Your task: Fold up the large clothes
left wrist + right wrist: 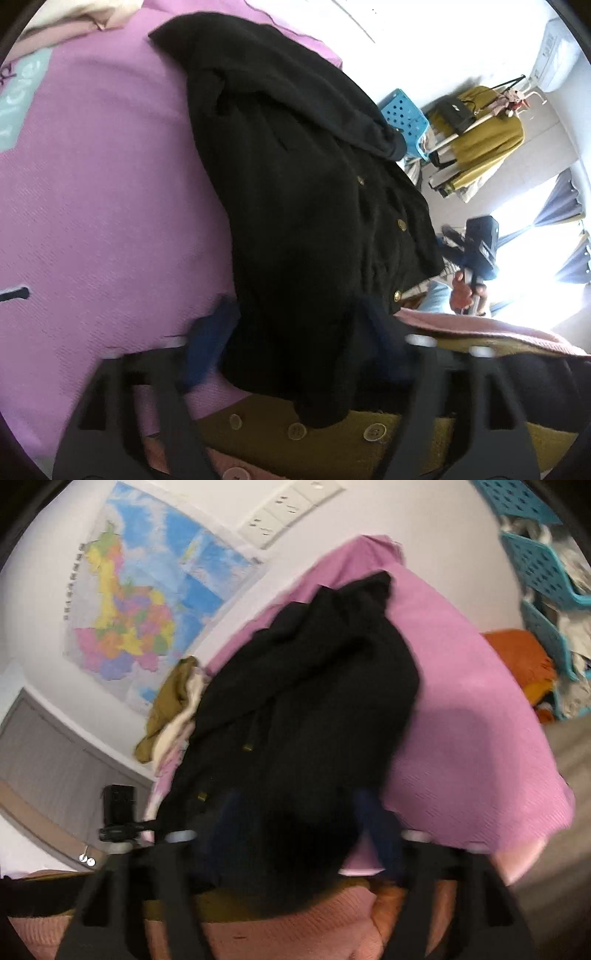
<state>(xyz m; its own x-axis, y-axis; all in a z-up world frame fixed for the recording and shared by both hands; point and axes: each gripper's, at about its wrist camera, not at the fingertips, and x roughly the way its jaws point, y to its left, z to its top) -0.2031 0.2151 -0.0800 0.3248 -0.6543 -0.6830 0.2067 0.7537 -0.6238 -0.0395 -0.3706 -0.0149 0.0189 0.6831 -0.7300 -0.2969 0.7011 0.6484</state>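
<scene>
A: Coat [303, 206], black, gold-buttoned, lying rumpled on pink bedspread [110, 192]; hem end hanging over mustard garment [332, 435] and pink knit [258, 934] at near edge.

B: Left gripper [295, 354] spread wide; fingers [207, 347] either side of coat's lower part; nothing pinched, pads clear of cloth as far as blur allows.

A: Right gripper [295, 834] likewise wide apart; dark fabric between the jaws, not clamped; seen also from left view, held in a hand [466, 291] beyond bed edge.

B: Elsewhere: map [147, 602] on wall; olive and cream clothes [173, 709] heaped beside coat; blue perforated baskets [543, 568] at right; orange cloth [517, 657] below them.
</scene>
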